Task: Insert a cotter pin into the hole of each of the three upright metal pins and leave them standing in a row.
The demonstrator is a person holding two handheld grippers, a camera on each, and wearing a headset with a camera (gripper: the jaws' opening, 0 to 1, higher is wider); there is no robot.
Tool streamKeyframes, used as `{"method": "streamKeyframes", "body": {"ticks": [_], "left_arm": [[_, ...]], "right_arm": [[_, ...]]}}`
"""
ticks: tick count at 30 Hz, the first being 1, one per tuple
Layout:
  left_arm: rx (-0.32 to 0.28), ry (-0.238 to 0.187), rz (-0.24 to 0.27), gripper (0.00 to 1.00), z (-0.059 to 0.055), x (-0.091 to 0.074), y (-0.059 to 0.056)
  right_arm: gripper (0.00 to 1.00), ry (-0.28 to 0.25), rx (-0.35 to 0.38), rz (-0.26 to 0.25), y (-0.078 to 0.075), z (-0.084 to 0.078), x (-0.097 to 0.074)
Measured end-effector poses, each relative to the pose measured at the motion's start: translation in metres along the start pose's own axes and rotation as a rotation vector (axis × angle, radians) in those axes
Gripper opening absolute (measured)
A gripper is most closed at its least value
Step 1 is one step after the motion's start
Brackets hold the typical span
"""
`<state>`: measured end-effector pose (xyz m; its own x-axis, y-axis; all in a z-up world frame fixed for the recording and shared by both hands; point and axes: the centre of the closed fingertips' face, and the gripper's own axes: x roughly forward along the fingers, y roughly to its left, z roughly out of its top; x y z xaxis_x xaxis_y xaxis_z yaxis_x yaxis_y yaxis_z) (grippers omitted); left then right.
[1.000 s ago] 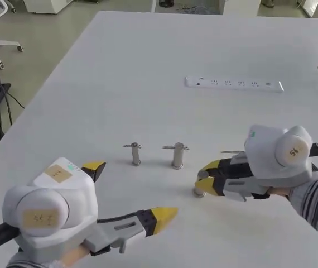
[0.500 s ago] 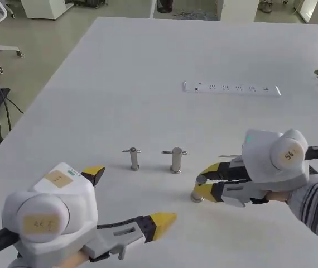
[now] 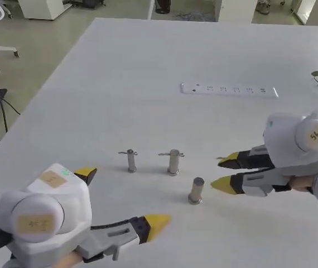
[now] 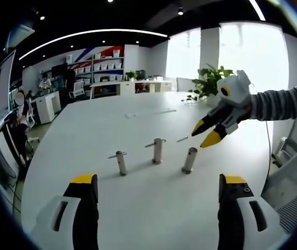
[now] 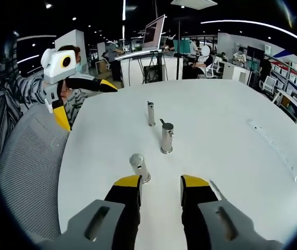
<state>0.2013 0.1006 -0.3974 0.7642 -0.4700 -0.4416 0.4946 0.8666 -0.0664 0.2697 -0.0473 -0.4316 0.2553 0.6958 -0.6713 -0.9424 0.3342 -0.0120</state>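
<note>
The white table [image 3: 148, 72] is carrying everything here, with a power strip [image 3: 229, 89] lying well beyond the work.

The left gripper [image 3: 123, 198] is hovering at the near edge, its yellow-tipped jaws spread wide and holding nothing; in its own view [image 4: 158, 179] the jaws are framing all three pins. The right gripper [image 3: 225, 172] is hanging just beside the nearest pin, jaws a modest way apart and empty — its own view [image 5: 160, 182] is showing that pin just ahead of the left-hand jaw tip.

The three pins are short, grey metal cylinders, each standing on a slightly wider foot. The left pin [image 3: 131, 162] is the thinnest-looking, and a cotter pin [image 3: 126, 152] is sticking out sideways through it near the top. The middle pin [image 3: 173, 162] is standing near it and is wearing its own cotter [image 3: 171, 154] the same way, like a small crossbar. The bare pin [image 3: 196, 190] is standing nearer the person, out of line with the other two, with a plain flat top and nothing showing through it.

A loose cotter [image 4: 182, 139] — thin, pale, hard to make out — is lying flat on the table between the bare pin and the right gripper.
</note>
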Motion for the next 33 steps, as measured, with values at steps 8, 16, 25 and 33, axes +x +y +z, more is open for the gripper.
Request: {"method": "streamKeyframes", "body": {"ticks": [8, 16, 25, 33], "left_arm": [[-0.022, -0.03, -0.015, 0.99, 0.005, 0.0, 0.0], [-0.028, -0.01, -0.016, 0.99, 0.0, 0.003, 0.002], [-0.02, -0.012, -0.014, 0.98, -0.001, 0.003, 0.006], [-0.02, -0.009, -0.014, 0.97, -0.003, 0.004, 0.007]], "right_arm": [[0.23, 0.098, -0.008, -0.044, -0.031, -0.016, -0.01], [0.21, 0.187, -0.025, -0.057, -0.057, -0.032, -0.008], [0.19, 0.257, -0.029, -0.065, -0.082, -0.047, 0.005], [0.17, 0.31, -0.046, -0.046, -0.09, -0.058, 0.017]]}}
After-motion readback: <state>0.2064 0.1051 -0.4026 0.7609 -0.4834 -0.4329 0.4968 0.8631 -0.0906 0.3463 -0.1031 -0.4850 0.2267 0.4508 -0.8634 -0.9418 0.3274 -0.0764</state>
